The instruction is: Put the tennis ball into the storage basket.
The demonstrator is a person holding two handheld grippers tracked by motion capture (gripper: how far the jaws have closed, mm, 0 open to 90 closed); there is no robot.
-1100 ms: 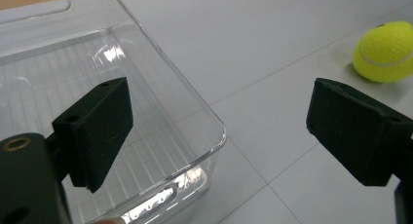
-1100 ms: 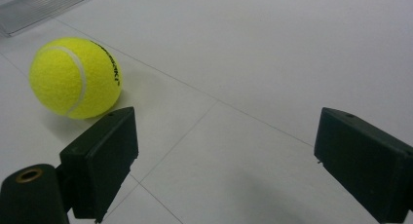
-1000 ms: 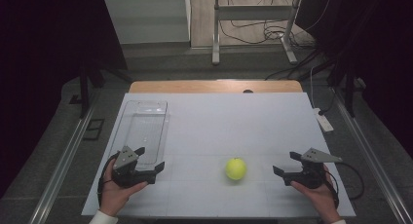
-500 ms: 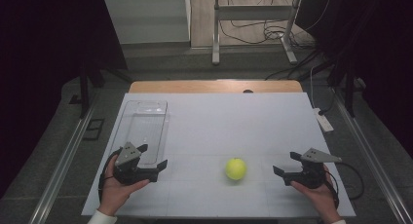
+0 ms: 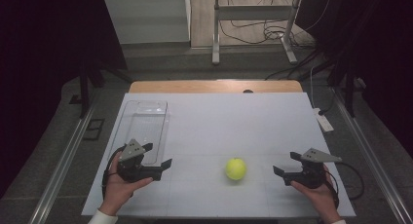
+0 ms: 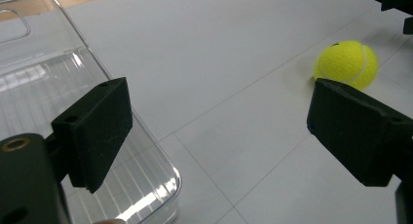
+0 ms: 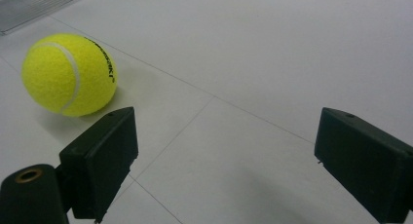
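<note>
Lying alone: one tennis ball (image 5: 235, 169).

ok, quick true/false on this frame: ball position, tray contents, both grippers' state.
1. The tennis ball lies on the table between the two grippers. True.
2. The left gripper is shut on the ball. False: its jaws stand open with nothing between them, and the ball lies apart from it.
3. The clear tray is empty. True.
4. The ball sits inside the tray. False: it rests on the bare white table, to the right of the tray in the high view.
5. The right gripper is open and holds nothing. True.
6. The tray stands by the person's right hand. False: it is by the left gripper.
</note>
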